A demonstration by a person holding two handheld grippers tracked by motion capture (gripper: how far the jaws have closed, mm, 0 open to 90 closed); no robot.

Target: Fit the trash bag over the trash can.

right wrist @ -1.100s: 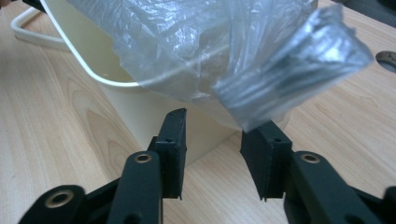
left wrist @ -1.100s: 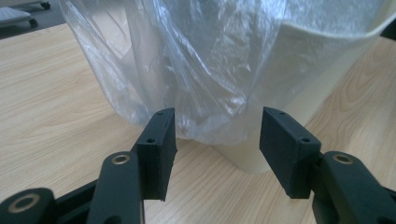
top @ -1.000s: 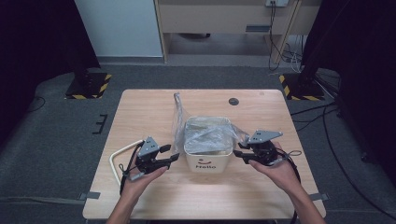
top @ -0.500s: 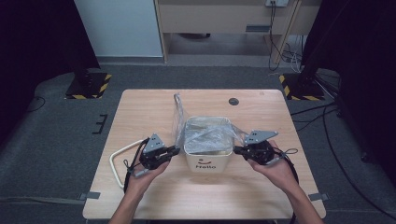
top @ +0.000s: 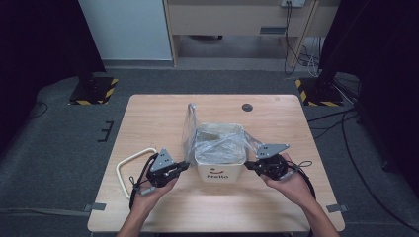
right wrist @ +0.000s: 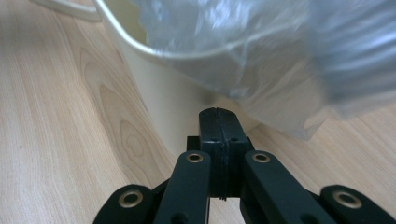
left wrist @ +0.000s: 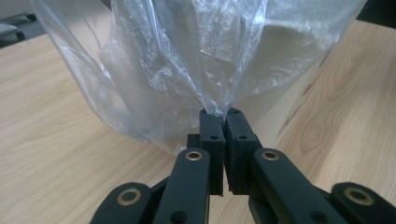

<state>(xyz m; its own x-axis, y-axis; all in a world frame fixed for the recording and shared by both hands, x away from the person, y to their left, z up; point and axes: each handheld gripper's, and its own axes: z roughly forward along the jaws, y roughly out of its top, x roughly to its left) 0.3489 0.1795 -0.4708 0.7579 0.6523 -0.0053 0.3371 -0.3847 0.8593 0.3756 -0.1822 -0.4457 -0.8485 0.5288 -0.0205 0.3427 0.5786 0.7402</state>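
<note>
A white bin (top: 220, 173) marked "Hello" stands mid-table with a clear plastic bag (top: 217, 143) crumpled over its mouth and rising at its left. My left gripper (top: 185, 165) is beside the bin's left wall. In the left gripper view its jaws (left wrist: 223, 114) have just been closing and now pinch a fold of the bag (left wrist: 187, 60). My right gripper (top: 247, 165) is at the bin's right wall. In the right gripper view it (right wrist: 218, 114) is shut, pads together, with no film visible between them. The bin (right wrist: 173, 93) and the bag (right wrist: 261, 46) lie just beyond it.
A white loop-shaped ring (top: 121, 170) lies on the wooden table (top: 158, 118) left of my left hand. A small dark round disc (top: 247, 107) sits near the far edge. Black stands with striped bases flank the table on the floor.
Both grippers' jaws went from open to shut. The left pair closed onto a fold of the bag. Neither hand shifted much beside the bin.
</note>
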